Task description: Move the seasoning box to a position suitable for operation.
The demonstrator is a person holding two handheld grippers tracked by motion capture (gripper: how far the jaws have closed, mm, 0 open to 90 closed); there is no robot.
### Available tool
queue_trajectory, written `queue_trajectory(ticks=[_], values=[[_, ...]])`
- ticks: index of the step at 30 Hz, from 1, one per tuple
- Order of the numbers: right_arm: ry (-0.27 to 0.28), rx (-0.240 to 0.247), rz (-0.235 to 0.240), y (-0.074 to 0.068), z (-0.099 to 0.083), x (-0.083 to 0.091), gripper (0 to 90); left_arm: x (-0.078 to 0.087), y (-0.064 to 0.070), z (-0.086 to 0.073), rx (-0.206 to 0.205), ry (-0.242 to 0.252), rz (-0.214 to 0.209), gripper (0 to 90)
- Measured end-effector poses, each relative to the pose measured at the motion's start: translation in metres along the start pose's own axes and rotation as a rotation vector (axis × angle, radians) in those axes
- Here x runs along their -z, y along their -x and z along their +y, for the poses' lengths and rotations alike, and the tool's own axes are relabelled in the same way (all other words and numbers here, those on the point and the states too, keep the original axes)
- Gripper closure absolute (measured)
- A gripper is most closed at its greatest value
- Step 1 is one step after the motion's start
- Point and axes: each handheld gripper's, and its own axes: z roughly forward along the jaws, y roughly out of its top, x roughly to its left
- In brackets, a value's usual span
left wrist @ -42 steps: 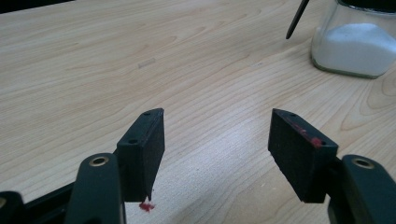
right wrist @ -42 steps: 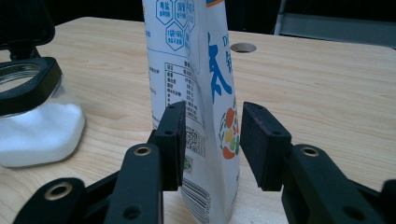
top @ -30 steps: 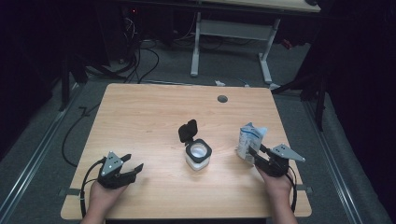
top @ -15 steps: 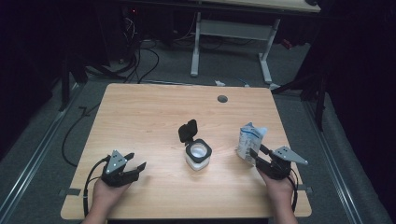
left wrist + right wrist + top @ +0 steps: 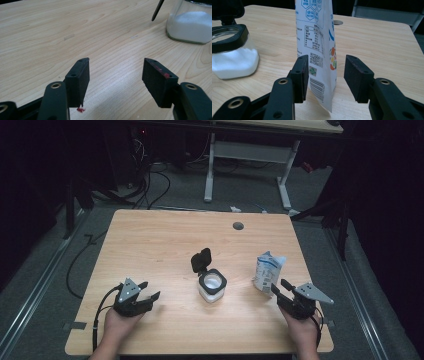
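Fingers of the left gripper (image 5: 150,297) are spread wide with nothing between them; in the left gripper view (image 5: 116,72) only bare wood shows in the gap, and a small red speck lies on the table (image 5: 160,240) by the left finger. That gripper rests low at the near left of the table, held in the person's left hand (image 5: 115,325), well apart from the jar (image 5: 211,286). The jar stands upright near the middle of the table, glass with white powder in its lower part, its black flip lid (image 5: 201,260) hinged open and tilted back. To its right stands the bag (image 5: 267,271), a white printed pouch, upright and leaning a little. The right gripper (image 5: 277,289) sits at the near right, its fingers spread on either side of the bag's lower edge; in the right gripper view (image 5: 325,75) the left finger lies just beside the bag (image 5: 319,45), seemingly touching, while the right finger stands apart from it.
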Motion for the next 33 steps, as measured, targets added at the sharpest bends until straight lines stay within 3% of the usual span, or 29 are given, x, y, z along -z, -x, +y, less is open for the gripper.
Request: queue_trajectory(ticks=[17,33], values=[[0.01,0.033,0.001,-0.016,0.004,0.012,63.6,-0.003,-0.002,0.002,0.007,0.0,0.0,40.5],[-0.001,0.062,0.059,-0.037,0.007,0.002,69.6,-0.001,-0.003,0.001,0.004,-0.018,0.022,40.5]])
